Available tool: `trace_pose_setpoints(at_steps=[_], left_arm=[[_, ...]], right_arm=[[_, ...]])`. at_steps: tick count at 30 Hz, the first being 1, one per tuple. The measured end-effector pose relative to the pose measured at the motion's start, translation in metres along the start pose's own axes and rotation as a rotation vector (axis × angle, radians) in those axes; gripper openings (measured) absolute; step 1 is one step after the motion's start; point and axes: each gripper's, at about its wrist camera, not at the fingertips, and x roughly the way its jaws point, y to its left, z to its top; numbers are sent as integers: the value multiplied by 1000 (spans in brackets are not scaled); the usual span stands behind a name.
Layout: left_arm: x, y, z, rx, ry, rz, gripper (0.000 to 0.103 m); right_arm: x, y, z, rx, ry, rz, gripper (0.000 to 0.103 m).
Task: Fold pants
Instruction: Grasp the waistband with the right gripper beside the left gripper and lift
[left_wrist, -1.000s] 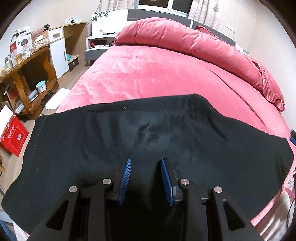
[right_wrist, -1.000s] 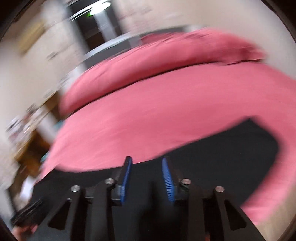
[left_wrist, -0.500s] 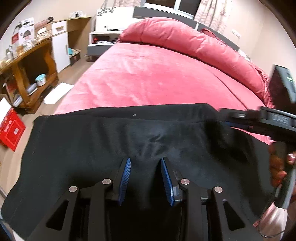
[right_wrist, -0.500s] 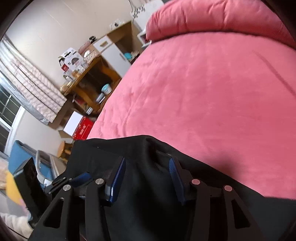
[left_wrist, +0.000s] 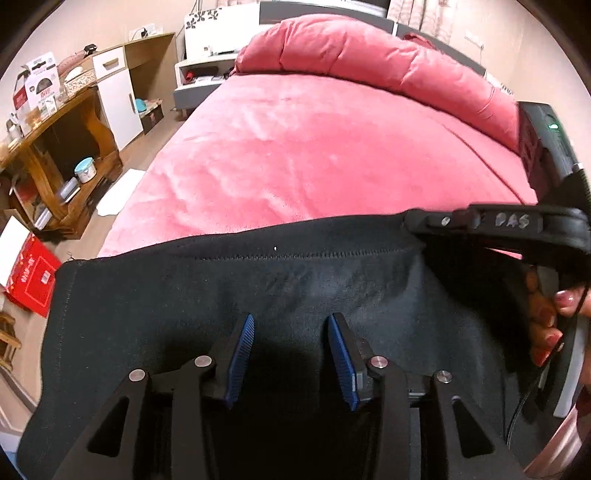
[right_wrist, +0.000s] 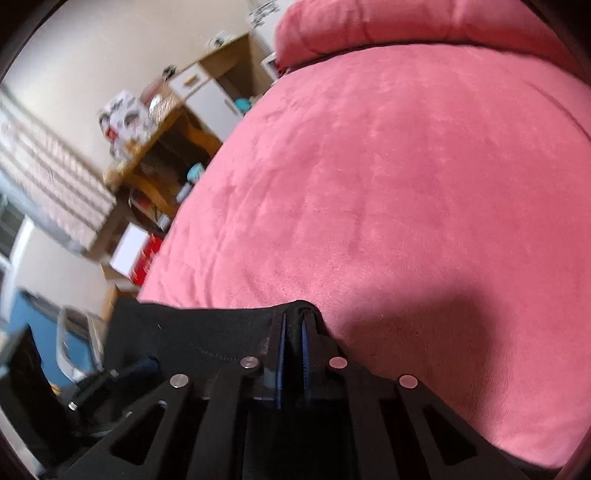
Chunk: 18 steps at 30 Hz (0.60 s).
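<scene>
The black pants lie spread across the near end of the pink bed. My left gripper is open and hovers just over the middle of the cloth. My right gripper is shut on the far right corner of the pants, pinching a fold of black fabric between its blue pads. In the left wrist view the right gripper reaches in from the right onto the pants' far hem.
A rolled pink duvet lies along the head of the bed. A wooden desk with boxes, a white cabinet and a red box on the floor stand to the left of the bed.
My right gripper has swung over to the pants' far right corner and closed on it. My left gripper has stayed open over the middle of the pants.
</scene>
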Motion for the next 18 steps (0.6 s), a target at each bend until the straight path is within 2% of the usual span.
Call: trace_pose_setpoints(at_steps=[2, 3, 5, 8, 10, 13, 16, 18], left_arm=[[-7, -2, 6, -26, 13, -25, 42], [-12, -3, 9, -38, 8, -54, 42], [-20, -11, 14, -33, -3, -96, 42], [-26, -33, 20, 13, -25, -161, 42], [-25, -53, 22, 74, -30, -195, 42], [-14, -83, 25, 193, -44, -202, 42], [9, -105, 31, 286, -17, -150, 42], [22, -110, 36, 303, -17, -127, 42]], right_arm=[[-19, -7, 0, 60, -39, 67, 10], [-38, -8, -3, 68, -100, 76, 14], [-77, -9, -12, 49, -214, 46, 17], [-120, -17, -33, 59, -280, -31, 17], [-132, -21, -49, 62, -262, -57, 17], [-128, -15, -73, -16, -176, -102, 14], [-106, -8, -88, -111, -104, -184, 13], [-100, -14, -90, -120, -107, -220, 13]])
